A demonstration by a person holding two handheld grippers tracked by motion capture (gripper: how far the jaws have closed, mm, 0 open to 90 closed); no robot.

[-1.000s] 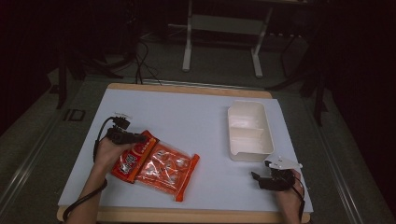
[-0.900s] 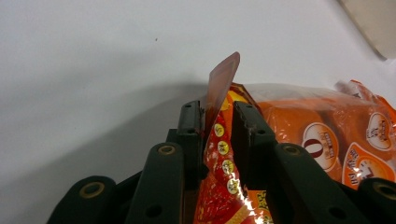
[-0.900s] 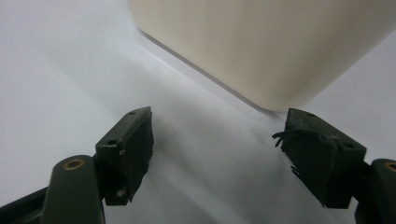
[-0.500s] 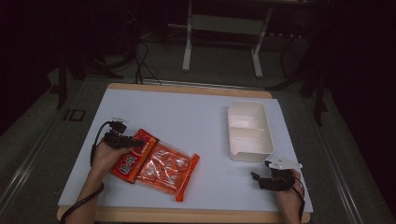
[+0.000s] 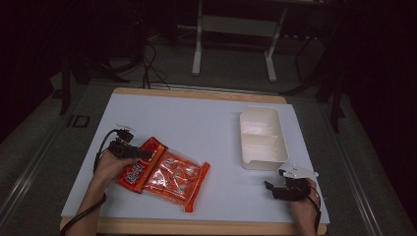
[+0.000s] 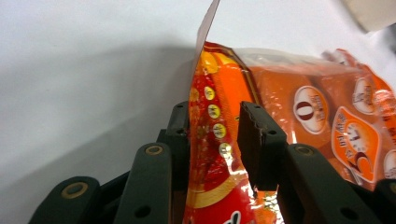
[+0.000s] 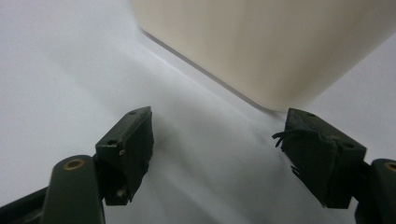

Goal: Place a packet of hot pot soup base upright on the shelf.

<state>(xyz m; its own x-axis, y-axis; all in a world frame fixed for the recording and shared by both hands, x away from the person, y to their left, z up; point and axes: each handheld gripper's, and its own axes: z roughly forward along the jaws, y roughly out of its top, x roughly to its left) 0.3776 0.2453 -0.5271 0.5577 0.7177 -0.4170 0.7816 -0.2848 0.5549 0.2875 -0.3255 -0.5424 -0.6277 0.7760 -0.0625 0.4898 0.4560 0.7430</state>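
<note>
An orange snack bag (image 5: 169,173) with a clear window lies flat at the front left of the white table. My left gripper (image 5: 146,153) lies low over the bag's red left end. In the left gripper view that end (image 6: 210,140) stands between the jaws of my left gripper (image 6: 212,109). The jaws have just been closing and look a little apart from it. My right gripper (image 5: 269,187) rests open at the front right with nothing between its jaws. An empty cream two-compartment container (image 5: 265,125) sits just beyond it, and its corner (image 7: 261,42) fills the top of the right gripper view, above my right gripper (image 7: 219,123).
The white table top (image 5: 196,118) stretches bare behind the bag and container. A wooden edge (image 5: 196,227) borders it at the front. Beyond the far edge are dark floor, cables and a metal stand (image 5: 233,24).
My left gripper has drawn back a little to the left along the bag's end, and its jaws stand wider than a second ago. The bag and the right gripper have stayed put.
</note>
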